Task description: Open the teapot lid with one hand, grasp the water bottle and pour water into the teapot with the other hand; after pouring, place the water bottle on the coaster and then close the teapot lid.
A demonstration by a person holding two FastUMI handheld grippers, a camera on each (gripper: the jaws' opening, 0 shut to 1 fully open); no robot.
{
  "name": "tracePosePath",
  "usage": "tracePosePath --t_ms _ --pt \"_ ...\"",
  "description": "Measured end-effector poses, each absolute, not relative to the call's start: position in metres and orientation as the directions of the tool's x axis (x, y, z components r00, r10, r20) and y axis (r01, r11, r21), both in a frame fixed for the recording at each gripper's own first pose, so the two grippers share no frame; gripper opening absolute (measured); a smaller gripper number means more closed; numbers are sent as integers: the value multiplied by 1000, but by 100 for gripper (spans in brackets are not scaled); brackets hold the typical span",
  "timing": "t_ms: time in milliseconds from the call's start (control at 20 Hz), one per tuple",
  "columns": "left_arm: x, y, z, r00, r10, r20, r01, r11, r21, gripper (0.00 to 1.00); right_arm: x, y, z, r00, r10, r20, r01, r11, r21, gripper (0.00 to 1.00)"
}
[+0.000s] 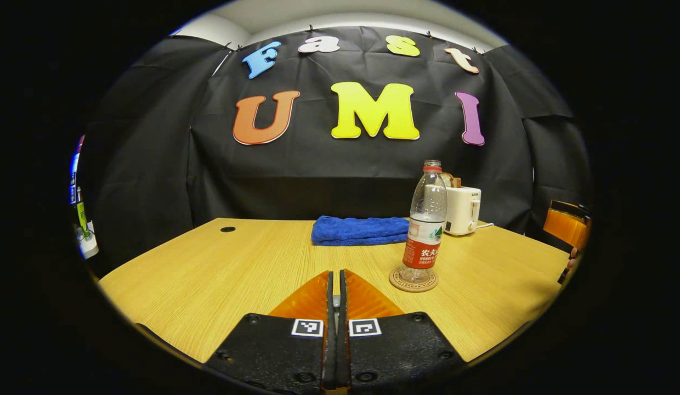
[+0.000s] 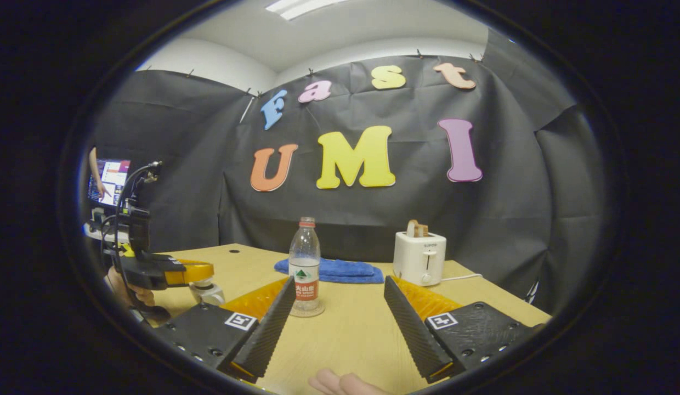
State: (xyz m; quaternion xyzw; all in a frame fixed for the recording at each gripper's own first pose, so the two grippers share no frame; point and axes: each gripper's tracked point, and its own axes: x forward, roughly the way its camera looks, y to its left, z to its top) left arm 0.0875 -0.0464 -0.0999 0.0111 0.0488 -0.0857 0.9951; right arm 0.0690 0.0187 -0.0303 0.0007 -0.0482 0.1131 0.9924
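Left gripper (image 1: 335,285) closed, bottle (image 1: 426,225) on coaster (image 1: 413,281)

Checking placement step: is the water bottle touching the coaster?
Touching. In the left gripper view the water bottle stands upright with its base on the coaster.

Count: one clear plastic water bottle with red label (image 1: 426,219), one round cork coaster (image 1: 413,280), one folded blue towel (image 1: 360,230). One white toaster (image 2: 419,257), one wooden table (image 1: 219,269).
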Motion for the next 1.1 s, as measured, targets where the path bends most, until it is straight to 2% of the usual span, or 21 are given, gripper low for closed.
tracePosePath --t_ms 250,300,350,400,450,500,550,600,650,700,750,950,1050,1100 --pt "88 -48 -111 975 -168 -148 173 985 16 8 67 16 -31 972 217 93 -217 976 -11 99" --pt "88 -45 -112 976 -154 -152 158 987 17 11 67 15 -30 972 214 94 -214 977 -11 97" --pt "88 -42 -110 979 -138 -153 142 990 12 16 67 15 -29 973 212 94 -211 977 -13 97" --pt "87 -40 -106 980 -132 -147 133 991 -3 27 66 15 -28 973 209 96 -208 978 -14 96" --pt "86 -39 -101 981 -127 -144 125 992 -19 30 64 14 -27 973 206 99 -206 978 -15 97" --pt "85 -37 -96 983 -121 -139 117 993 -33 41 62 14 -24 974 204 102 -203 979 -17 96" --pt "82 -36 -90 985 -113 -132 108 993 -41 47 61 13 -22 974 199 105 -199 980 -19 96" --pt "79 -35 -82 986 -112 -125 107 993 -50 52 58 12 -19 974 197 108 -196 980 -20 95" --pt "75 -35 -73 987 -114 -115 108 993 -56 53 55 11 -15 974 195 114 -194 981 -19 95" --pt "71 -36 -63 988 -114 -104 108 992 -60 64 52 11 -11 975 190 118 -189 982 -20 96" --pt "67 -36 -55 989 -116 -94 111 992 -58 55 51 8 -7 976 180 122 -179 984 -19 96" --pt "44 -42 -21 990 -131 -54 130 991 -33 64 38 -5 11 984 123 126 -124 992 -1 97" --pt "29 -50 -10 987 -153 -50 153 988 -9 78 29 -13 19 989 88 122 -91 996 19 96" --pt "23 -51 -1 988 -150 -39 150 989 1 89 26 -18 23 991 66 117 -69 997 27 97"
